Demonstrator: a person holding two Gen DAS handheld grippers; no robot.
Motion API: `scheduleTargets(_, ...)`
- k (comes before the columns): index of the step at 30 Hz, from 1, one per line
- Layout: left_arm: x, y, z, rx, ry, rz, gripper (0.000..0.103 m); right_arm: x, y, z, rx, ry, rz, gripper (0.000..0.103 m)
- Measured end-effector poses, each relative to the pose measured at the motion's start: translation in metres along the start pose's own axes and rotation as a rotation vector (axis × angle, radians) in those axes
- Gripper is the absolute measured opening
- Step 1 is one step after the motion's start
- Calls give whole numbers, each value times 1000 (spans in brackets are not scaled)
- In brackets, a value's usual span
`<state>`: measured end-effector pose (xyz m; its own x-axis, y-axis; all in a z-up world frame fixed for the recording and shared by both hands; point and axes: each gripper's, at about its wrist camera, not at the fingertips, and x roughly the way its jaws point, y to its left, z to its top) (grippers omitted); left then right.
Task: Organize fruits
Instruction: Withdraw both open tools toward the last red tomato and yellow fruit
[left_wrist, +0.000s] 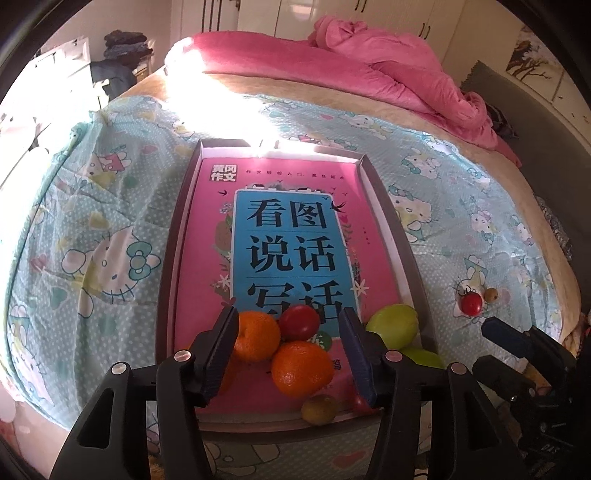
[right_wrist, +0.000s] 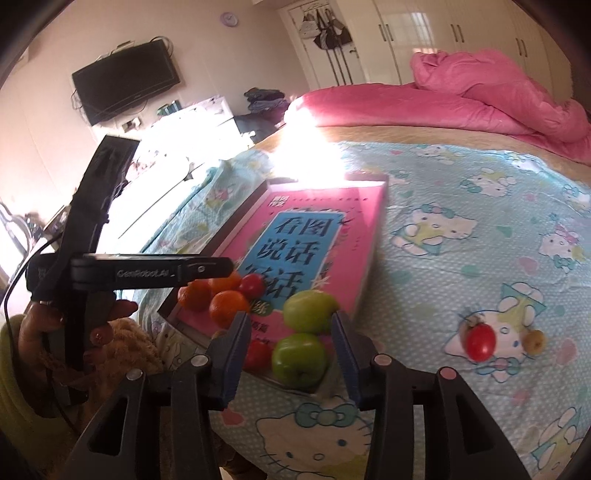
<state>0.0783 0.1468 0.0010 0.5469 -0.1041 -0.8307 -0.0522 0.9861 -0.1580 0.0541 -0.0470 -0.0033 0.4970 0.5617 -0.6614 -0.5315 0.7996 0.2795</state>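
Observation:
A grey tray (left_wrist: 168, 295) on the bed holds a pink book with fruit piled at its near end. My left gripper (left_wrist: 288, 354) is open above two oranges (left_wrist: 303, 369) and a red tomato (left_wrist: 299, 321), and its pads do not press on them. A small brownish fruit (left_wrist: 319, 410) sits at the tray's near rim. My right gripper (right_wrist: 291, 354) is open around a green apple (right_wrist: 300, 356) at the tray's corner, with gaps on both sides. A second green fruit (right_wrist: 310, 310) lies just behind it. A cherry tomato (right_wrist: 479, 341) and a small tan fruit (right_wrist: 534, 340) lie on the sheet to the right.
The bed is covered by a light blue cartoon sheet (right_wrist: 461, 258), with a pink quilt (right_wrist: 498, 99) bunched at its far end. A person's hand (right_wrist: 107, 317) holds the left gripper's handle at the left. A dresser and a wall television stand beyond the bed.

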Motion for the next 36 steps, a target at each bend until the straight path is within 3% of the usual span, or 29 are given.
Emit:
scheduleTargets(6,-4,-18,-2,-23,-2,-57,65,-18,-28,4,48,-42,-49,54)
scheduleTargets(20,-5,-79,1,74,14,-85,67,-59,-100,9,142,-104,-198,62)
scheduleTargets(30,12,-144,8,186,42,-140,67,-62,-150,-2,188,-15,-353,62)
scheduleTargets(36,39,-181,3,258,101,-158,67,-47,-172,-12,256,58,-338,62)
